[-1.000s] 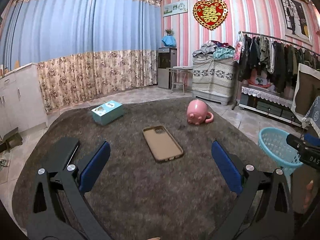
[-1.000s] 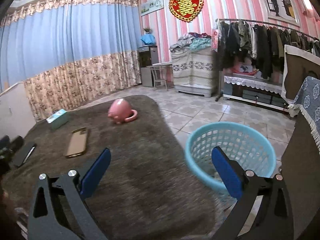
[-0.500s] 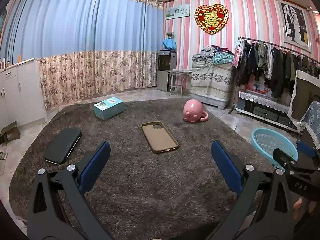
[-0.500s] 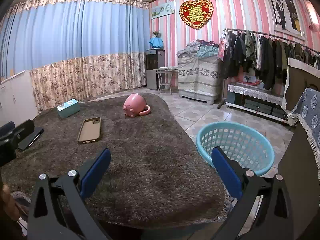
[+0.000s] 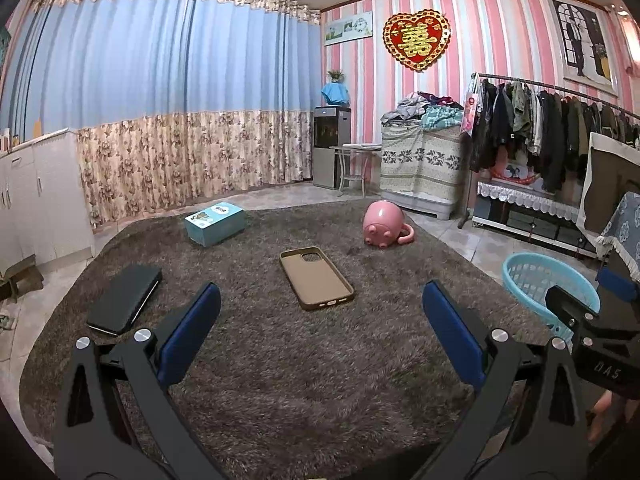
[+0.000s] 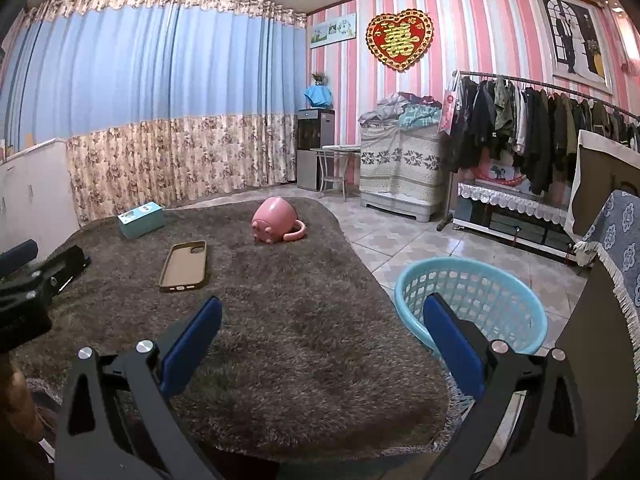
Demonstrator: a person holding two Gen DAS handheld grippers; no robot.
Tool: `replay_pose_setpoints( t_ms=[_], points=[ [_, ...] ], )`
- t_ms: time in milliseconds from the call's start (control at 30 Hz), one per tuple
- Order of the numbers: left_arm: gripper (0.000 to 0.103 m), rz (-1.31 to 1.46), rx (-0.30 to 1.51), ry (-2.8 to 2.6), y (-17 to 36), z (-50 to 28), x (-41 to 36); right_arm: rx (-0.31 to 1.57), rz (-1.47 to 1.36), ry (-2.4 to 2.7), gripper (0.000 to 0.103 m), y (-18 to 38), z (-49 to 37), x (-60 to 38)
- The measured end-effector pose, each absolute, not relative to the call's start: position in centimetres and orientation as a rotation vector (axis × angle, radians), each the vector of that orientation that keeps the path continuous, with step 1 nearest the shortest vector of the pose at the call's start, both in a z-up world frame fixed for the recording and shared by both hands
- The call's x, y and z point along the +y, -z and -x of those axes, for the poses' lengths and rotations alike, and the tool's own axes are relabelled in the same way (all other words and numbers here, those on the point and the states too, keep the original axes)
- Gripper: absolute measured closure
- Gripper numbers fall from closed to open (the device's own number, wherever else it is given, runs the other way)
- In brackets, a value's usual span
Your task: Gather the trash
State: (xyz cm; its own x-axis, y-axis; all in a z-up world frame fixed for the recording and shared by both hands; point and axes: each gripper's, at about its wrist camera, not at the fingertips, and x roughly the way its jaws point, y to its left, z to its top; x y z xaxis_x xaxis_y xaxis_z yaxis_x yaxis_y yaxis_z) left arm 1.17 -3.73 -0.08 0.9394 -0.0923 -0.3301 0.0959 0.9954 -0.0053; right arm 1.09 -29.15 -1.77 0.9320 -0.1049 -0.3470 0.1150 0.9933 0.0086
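Observation:
A brown shaggy cloth covers the table. On it lie a tan phone case, a pink pig mug on its side, a teal box and a black flat case. A light blue basket stands on the floor to the table's right. My left gripper is open and empty, held back above the table's near part. My right gripper is open and empty, over the table's right edge by the basket.
White cabinets stand at the left. A clothes rack, a covered pile and a water dispenser line the far right wall. A draped piece of furniture stands close at the right.
Both grippers have drawn back and risen, so more of the table shows in each view. The jaws stay open. Nothing on the table has moved.

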Motion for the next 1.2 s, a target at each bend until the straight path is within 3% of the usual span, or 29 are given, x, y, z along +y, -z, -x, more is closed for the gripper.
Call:
replay_pose_setpoints(
  t_ms=[1200],
  points=[
    [0.005,-0.001,0.327,0.096,0.7,-1.5,-2.9,0.366,-0.016,0.109,0.004,2.6,-1.2,-30.1]
  ],
)
